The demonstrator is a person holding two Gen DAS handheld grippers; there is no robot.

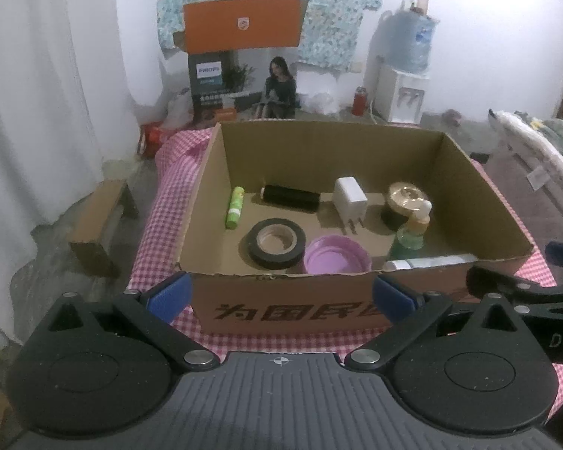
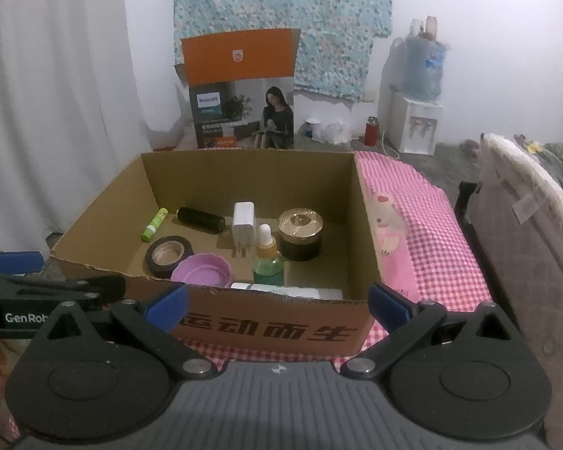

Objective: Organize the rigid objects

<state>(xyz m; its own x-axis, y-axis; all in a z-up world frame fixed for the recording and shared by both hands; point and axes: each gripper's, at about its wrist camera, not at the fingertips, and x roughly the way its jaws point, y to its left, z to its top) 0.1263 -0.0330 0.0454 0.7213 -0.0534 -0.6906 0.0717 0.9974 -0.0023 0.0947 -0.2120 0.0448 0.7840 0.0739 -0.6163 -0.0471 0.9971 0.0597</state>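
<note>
An open cardboard box [image 1: 281, 309] [image 2: 266, 332] sits on a pink checked cloth. Inside lie a green tube [image 1: 234, 208] [image 2: 154, 224], a black cylinder [image 1: 291, 197] [image 2: 202, 219], a white charger [image 1: 350, 197] [image 2: 244, 221], a roll of black tape [image 1: 277, 243] [image 2: 167, 255], a purple lid [image 1: 336, 260] [image 2: 202, 270], a gold-lidded black jar [image 1: 401, 202] [image 2: 300, 233], a dropper bottle [image 1: 413, 232] [image 2: 267, 257] and a white tube [image 1: 428, 262] [image 2: 285, 289]. My left gripper [image 1: 281, 294] and right gripper [image 2: 277, 305] both stand open in front of the box's near wall, holding nothing.
The pink checked cloth [image 2: 431, 225] stretches right of the box. A printed carton with an orange flap [image 1: 244, 71] stands behind, a water dispenser [image 1: 401, 75] at the back right. A small cardboard piece [image 1: 97, 221] lies on the floor at the left, bedding [image 2: 536, 225] at the right.
</note>
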